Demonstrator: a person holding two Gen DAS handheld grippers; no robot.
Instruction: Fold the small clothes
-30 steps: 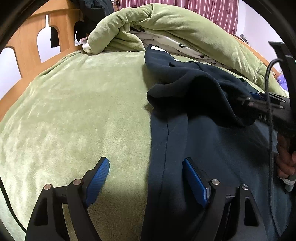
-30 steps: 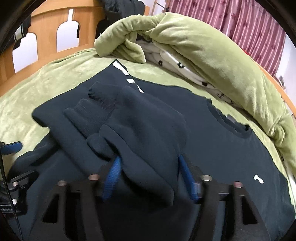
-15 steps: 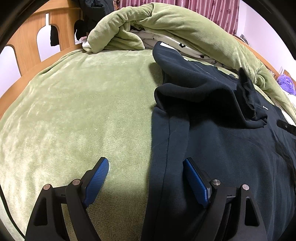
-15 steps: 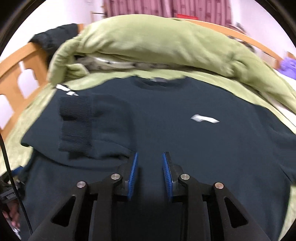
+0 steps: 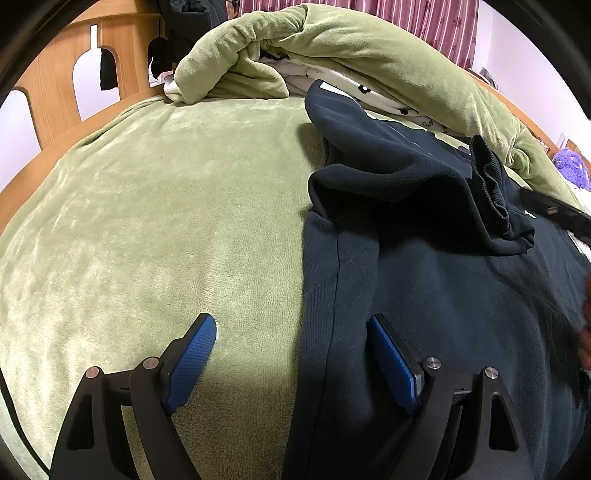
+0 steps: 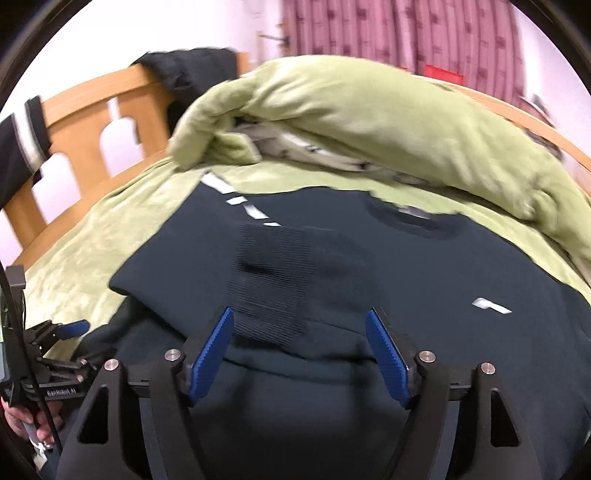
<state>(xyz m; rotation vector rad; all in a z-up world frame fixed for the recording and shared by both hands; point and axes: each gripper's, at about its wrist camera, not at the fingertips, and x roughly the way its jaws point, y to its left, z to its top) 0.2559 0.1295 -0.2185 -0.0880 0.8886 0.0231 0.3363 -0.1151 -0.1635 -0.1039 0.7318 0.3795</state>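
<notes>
The left gripper (image 5: pixel 291 354) tilts downward, jaws spread wide and gripping nothing, straddling the side edge of a dark navy sweatshirt (image 5: pixel 443 302). The right gripper (image 6: pixel 301 347) hangs above the folded-in ribbed cuff (image 6: pixel 266 280), its jaws having just been opening, nothing between them. The sweatshirt lies flat on a green plush bedspread (image 5: pixel 155 221); a rolled green duvet (image 6: pixel 351 110), wooden headboard (image 6: pixel 92 110) and pink curtains (image 6: pixel 406 33) sit behind.
</notes>
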